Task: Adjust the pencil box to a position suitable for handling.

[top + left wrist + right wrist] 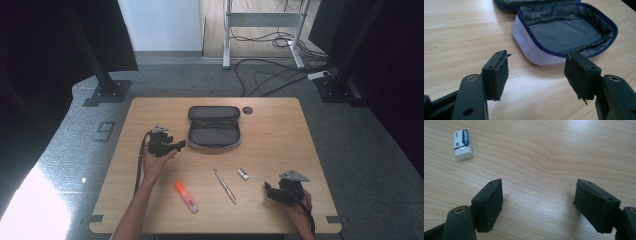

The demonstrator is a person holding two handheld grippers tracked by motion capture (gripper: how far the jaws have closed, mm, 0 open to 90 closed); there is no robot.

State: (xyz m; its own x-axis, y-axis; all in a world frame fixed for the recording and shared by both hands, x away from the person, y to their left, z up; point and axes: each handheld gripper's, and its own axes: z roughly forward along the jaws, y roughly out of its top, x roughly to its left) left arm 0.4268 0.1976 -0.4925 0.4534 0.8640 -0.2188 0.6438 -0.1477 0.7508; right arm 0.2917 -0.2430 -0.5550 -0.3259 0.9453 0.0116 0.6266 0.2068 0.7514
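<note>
An open pencil case point(214, 128) with a grey lining and blue zipper lies at the table's middle back. In the left gripper view the pencil case point(564, 32) lies just ahead of my left gripper point(536, 72), which is open and empty. In the high view my left gripper point(179, 145) sits just left of the case. An orange highlighter point(186, 196), a pen point(225, 185) and a white eraser point(243, 174) lie on the front half of the table. My right gripper point(268, 192) rests near the front right, open and empty. In the right gripper view, the eraser point(463, 145) lies ahead and to the left of my right gripper point(537, 202).
The wooden table point(280, 140) has a round cable hole point(247, 110) near its back edge. Black stands point(105, 85) and loose cables point(270, 75) are on the floor behind the table.
</note>
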